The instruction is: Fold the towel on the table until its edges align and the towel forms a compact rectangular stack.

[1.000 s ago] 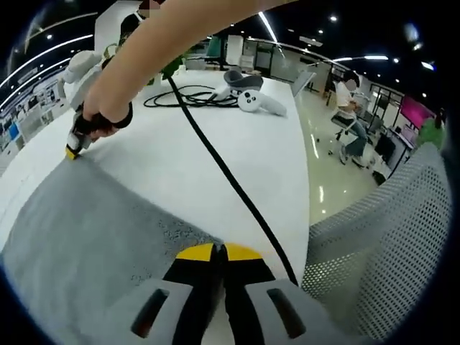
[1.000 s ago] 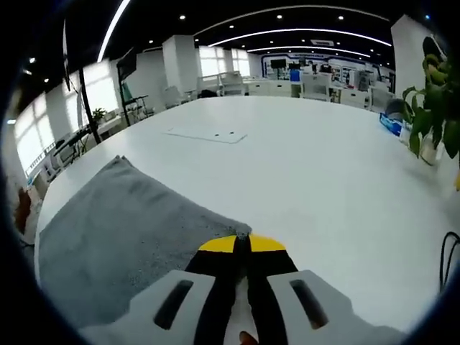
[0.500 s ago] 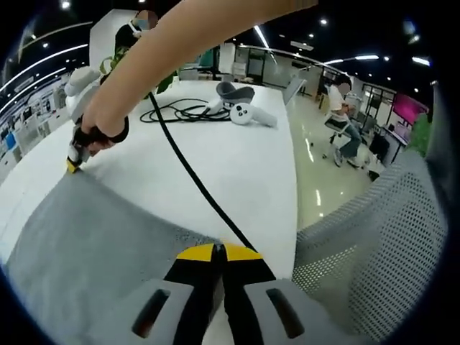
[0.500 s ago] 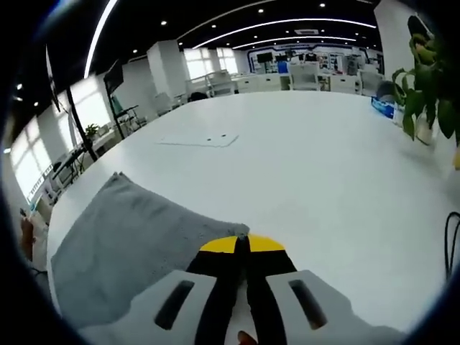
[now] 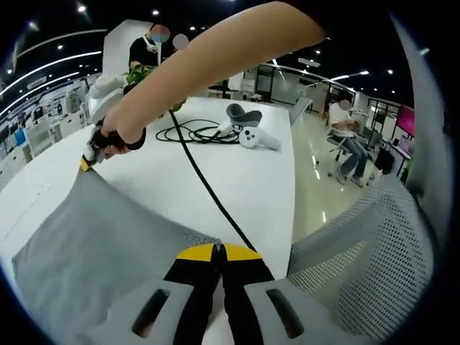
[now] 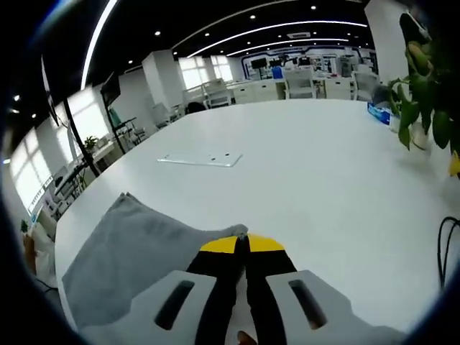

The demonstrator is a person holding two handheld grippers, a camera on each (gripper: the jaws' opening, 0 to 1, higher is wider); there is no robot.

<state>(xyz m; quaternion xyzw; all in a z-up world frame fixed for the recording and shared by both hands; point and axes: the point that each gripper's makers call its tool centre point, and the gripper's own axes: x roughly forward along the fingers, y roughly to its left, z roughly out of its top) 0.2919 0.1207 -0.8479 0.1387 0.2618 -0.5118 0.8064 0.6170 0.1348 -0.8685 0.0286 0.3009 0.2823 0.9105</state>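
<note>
A grey towel (image 5: 93,241) is stretched over the white table (image 5: 237,172), held by two corners. My left gripper (image 5: 218,251) is shut on the near corner, yellow tips pressed together. In the left gripper view the other gripper (image 5: 88,159), held by a person's hand, pinches the far corner. In the right gripper view the towel (image 6: 136,251) hangs away to the left, and my right gripper (image 6: 241,244) is shut on its corner above the table (image 6: 323,187).
A black cable (image 5: 205,187) runs across the table to a coil (image 5: 194,133) near a white headset and controllers (image 5: 248,126). A mesh chair (image 5: 366,259) stands close on the right. A potted plant (image 6: 420,93) and a flat table hatch (image 6: 201,159) lie beyond.
Both grippers have risen with the towel corners; the towel now lifts off the table and looks narrower in the right gripper view. Both stay shut.
</note>
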